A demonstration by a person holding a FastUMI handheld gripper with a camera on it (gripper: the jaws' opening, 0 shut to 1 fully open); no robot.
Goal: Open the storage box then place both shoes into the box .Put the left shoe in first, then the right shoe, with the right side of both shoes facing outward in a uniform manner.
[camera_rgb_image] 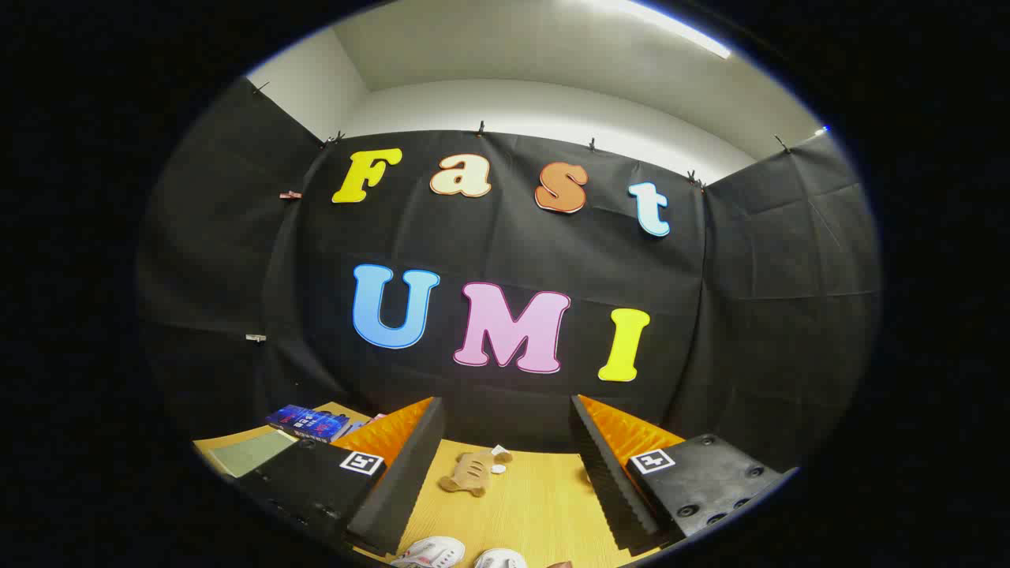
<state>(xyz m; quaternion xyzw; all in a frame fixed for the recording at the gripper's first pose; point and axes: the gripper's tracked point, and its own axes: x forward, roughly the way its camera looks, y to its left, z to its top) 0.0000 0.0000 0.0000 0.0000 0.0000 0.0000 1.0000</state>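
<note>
The gripper (505, 465) hangs above a pale wooden bench (536, 505) inside a booth hung with black cloth (505, 237), its jaws spread wide and holding nothing. Between the two fingers, out on the bare wood, lies a small tan soft toy (467, 474) with two little white bits (499, 461) just beside it. Nearer than the toy, between the finger bases, the rounded toes of two white shoes show side by side, the left-hand shoe (432, 551) with some red marking on its upper that is too small to read, the right-hand shoe (500, 559) plain from this angle. Just beside that second shoe a sliver of something brown (561, 565) pokes into view; what it is cannot be told. Which shoe belongs to which foot cannot be told either.

Each finger carries a small square black-and-white coded marker (362, 462) on its upper face; the matching marker (652, 460) sits on the other finger. Neither gives any readable word.

Beyond the left finger, towards the cloth wall, a blue packet (309, 422) with red and white print rests on the bench, its lettering too blurred to make out. Just beside it lies a flat grey-green sheet (251, 453).

Above the cloth, a white wall (505, 102) and ceiling rise, lit by a long strip light (678, 28). Small clips (480, 127) pin the cloth along its top.
</note>
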